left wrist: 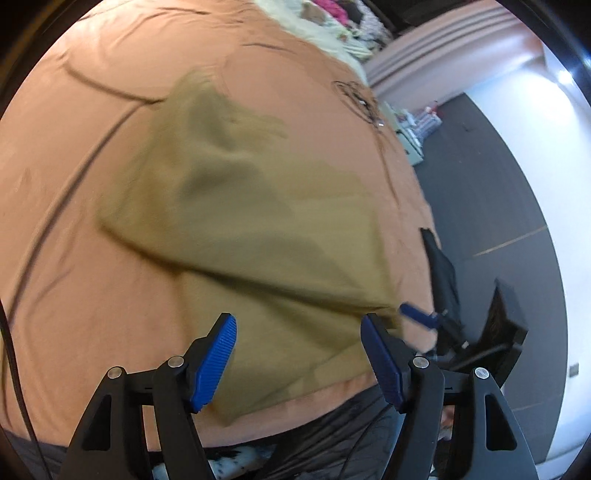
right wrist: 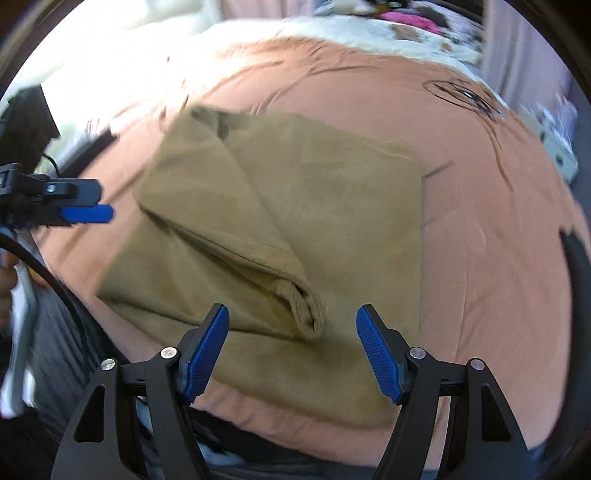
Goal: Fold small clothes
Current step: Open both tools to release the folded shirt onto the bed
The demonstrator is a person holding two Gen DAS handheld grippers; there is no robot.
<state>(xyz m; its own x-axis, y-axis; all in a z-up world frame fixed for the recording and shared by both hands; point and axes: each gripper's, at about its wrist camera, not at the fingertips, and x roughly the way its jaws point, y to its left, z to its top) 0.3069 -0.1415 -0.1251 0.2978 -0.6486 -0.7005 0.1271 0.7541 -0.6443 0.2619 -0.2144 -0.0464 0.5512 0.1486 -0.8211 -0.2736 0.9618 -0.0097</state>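
Note:
An olive-tan garment lies on the orange bed sheet, with one flap folded over on itself. In the right wrist view the garment shows a folded sleeve-like roll running diagonally across it. My left gripper is open and empty, hovering above the garment's near edge. My right gripper is open and empty, just above the end of the folded roll. The right gripper's blue fingertip shows at the garment's right corner. The left gripper appears at the left of the right wrist view.
The orange sheet has a black line drawing near its far right. A pale blanket and colourful clothes lie at the far end of the bed. A dark floor and white wall are to the right. A black cable runs at the left.

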